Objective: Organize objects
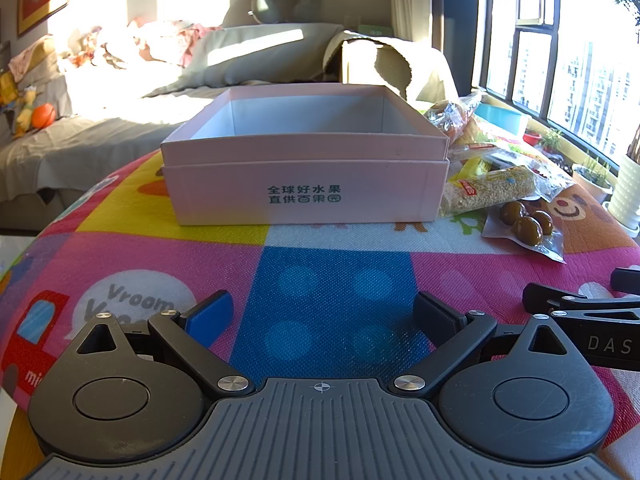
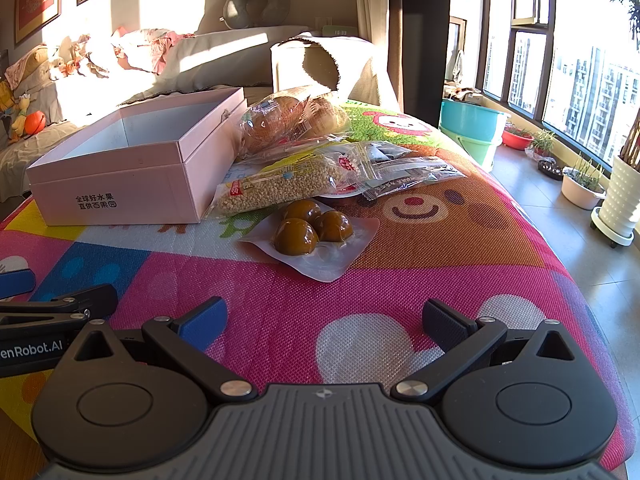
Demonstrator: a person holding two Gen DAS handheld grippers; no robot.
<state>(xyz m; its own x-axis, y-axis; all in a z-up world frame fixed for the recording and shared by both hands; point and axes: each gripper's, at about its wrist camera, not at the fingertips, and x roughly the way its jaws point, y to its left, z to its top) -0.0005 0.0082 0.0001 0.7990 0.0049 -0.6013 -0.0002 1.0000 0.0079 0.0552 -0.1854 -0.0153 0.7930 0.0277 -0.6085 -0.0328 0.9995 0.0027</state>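
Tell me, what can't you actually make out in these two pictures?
- Floor of the open pink cardboard box: in both views its near walls hide most of it, so whether it is empty is unclear.
- Dark flat packets behind the clear bag of grain: right view, glare and overlap hide their contents.
- Right gripper: left view, cut off by the frame edge.

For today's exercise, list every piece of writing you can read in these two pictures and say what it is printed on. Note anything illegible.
"全球好水果 直供百果园": front of the pink box.
"Vroom": speech bubble on the mat.
"DAS": right claw's body, cut off.
"enRobot.AI": left claw's body, cut off.
"16:33": green clock, faint.
Snack packet labels: too small to read.
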